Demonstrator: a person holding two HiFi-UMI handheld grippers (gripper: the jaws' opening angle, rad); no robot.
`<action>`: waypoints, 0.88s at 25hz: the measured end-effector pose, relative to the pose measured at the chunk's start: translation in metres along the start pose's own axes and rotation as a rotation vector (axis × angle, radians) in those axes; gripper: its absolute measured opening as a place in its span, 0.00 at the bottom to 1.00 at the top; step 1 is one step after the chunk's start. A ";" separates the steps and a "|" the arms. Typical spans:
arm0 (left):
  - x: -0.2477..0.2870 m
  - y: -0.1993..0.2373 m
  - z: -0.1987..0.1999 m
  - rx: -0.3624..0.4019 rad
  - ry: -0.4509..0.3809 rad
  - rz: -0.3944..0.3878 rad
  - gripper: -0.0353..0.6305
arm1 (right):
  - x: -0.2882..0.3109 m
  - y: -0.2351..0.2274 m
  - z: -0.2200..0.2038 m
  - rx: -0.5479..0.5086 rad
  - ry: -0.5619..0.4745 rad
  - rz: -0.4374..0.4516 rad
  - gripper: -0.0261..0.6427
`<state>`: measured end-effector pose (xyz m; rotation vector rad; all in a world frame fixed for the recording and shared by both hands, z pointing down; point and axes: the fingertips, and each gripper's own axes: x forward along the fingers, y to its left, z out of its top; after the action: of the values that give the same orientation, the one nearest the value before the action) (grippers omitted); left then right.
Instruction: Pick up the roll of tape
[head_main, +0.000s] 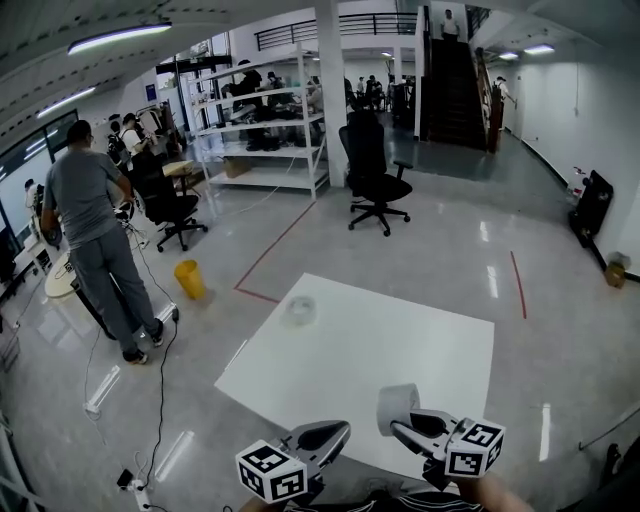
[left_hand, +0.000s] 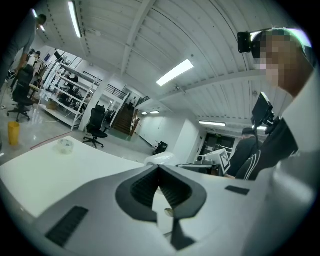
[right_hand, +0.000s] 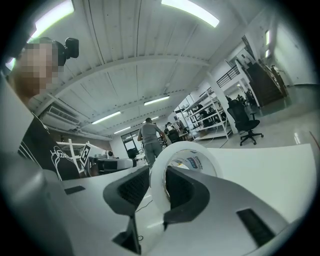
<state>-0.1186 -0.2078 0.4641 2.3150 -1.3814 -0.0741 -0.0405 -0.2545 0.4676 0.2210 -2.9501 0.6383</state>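
Observation:
A white roll of tape (head_main: 397, 408) hangs above the near edge of the white table (head_main: 420, 345), and my right gripper (head_main: 396, 426) is shut on it. In the right gripper view the roll (right_hand: 192, 152) stands upright with its wall pinched between the two jaws (right_hand: 157, 172), one jaw outside the ring and one across its hole. My left gripper (head_main: 341, 432) is just left of it, its jaws shut with nothing between them (left_hand: 160, 168). A second, clear roll of tape (head_main: 299, 310) lies on the table's far left part, also seen small from the left gripper (left_hand: 65, 145).
A person (head_main: 95, 235) stands on the floor to the left, beside a yellow bin (head_main: 189, 279) and loose cables (head_main: 150, 420). Black office chairs (head_main: 378, 180) and white shelves (head_main: 262, 120) are farther back. Red lines (head_main: 268, 255) mark the glossy floor.

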 end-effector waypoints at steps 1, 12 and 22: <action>0.001 -0.001 0.000 0.002 0.003 -0.004 0.06 | 0.000 0.001 0.000 0.000 0.000 0.000 0.19; 0.008 -0.013 -0.001 0.034 0.037 -0.041 0.06 | -0.010 0.005 -0.003 -0.003 0.000 -0.022 0.19; 0.018 -0.021 -0.007 0.041 0.059 -0.076 0.06 | -0.019 0.008 -0.010 -0.009 0.006 -0.042 0.19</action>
<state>-0.0902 -0.2116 0.4651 2.3834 -1.2772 -0.0007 -0.0228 -0.2408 0.4703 0.2792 -2.9340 0.6184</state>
